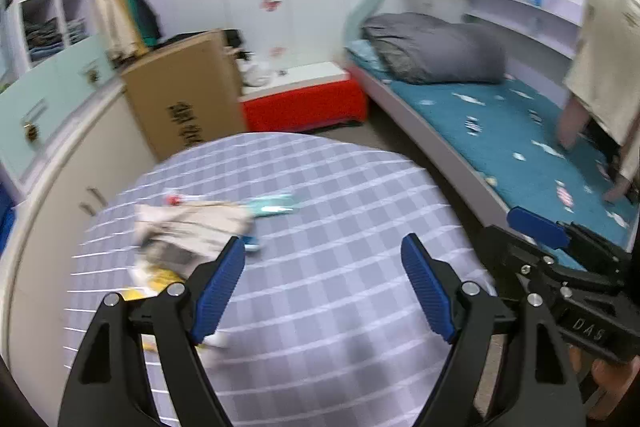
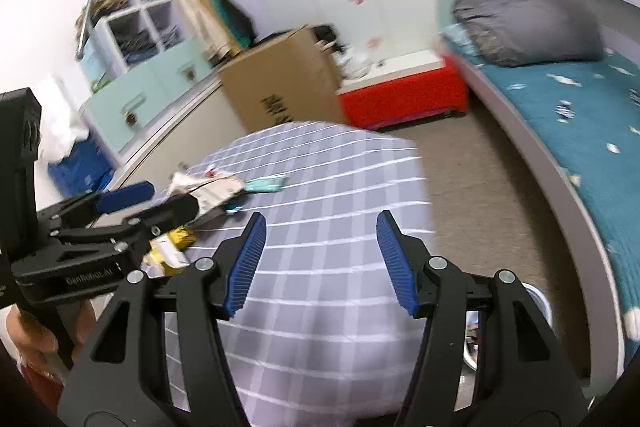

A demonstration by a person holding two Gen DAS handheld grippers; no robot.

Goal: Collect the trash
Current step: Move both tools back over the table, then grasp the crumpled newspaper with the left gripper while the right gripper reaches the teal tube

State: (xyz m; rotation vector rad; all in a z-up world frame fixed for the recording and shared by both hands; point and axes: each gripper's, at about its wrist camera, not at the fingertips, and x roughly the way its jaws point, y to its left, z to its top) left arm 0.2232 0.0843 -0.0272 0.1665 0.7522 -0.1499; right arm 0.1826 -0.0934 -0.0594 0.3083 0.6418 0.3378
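A heap of trash lies on the left part of the checked tablecloth (image 1: 320, 267): crumpled paper (image 1: 192, 227), a yellow wrapper (image 1: 160, 281) and a teal wrapper (image 1: 274, 207). My left gripper (image 1: 324, 267) is open and empty, its left finger next to the paper. In the right wrist view the paper (image 2: 208, 189), yellow wrapper (image 2: 172, 247) and teal wrapper (image 2: 266, 183) lie left of my right gripper (image 2: 320, 251), which is open and empty above the cloth (image 2: 320, 307). Each gripper shows at the edge of the other's view.
A white bin (image 2: 538, 307) stands on the floor right of the table. A cardboard box (image 1: 180, 95) and a red chest (image 1: 304, 103) stand behind the table. A bed (image 1: 520, 135) with a grey duvet runs along the right. Cabinets (image 1: 52, 163) line the left wall.
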